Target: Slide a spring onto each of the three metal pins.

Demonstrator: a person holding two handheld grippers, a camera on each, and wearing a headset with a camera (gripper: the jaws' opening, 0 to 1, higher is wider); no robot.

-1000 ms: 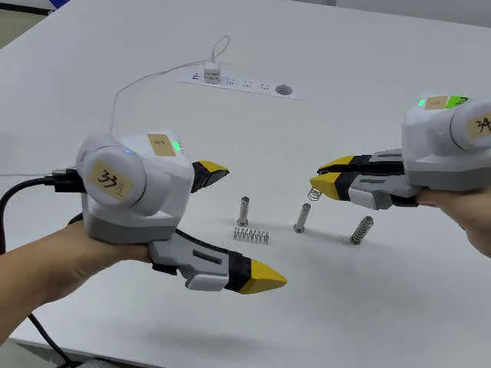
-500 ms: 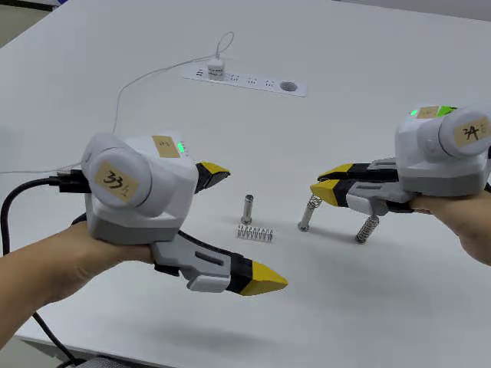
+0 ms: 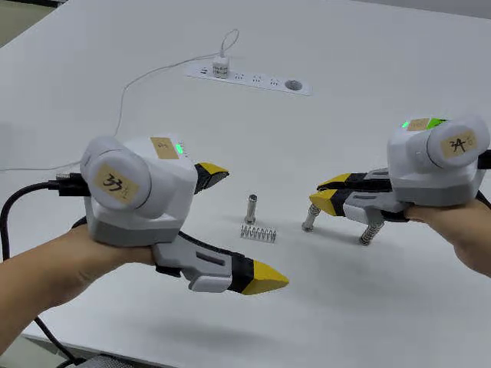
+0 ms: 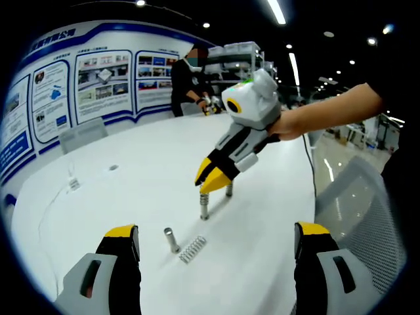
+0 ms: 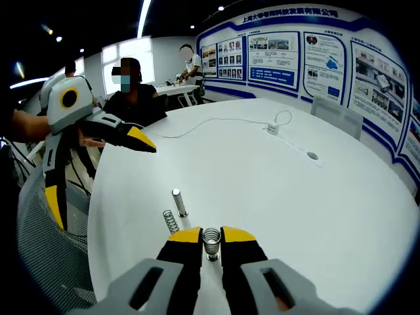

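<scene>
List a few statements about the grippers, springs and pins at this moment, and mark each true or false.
1. The right gripper is shut on a spring that sits over a pin. True.
2. The left gripper grips the loose spring. False: its jaws stand wide open, and that spring lies on the table.
3. The loose spring lies beside a bare pin. True.
4. All three pins carry springs. False: the bare pin has none.

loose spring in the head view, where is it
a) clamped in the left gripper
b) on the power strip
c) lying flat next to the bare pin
C: the loose spring lies flat on the table beside the bare pin, which stands upright.
</scene>
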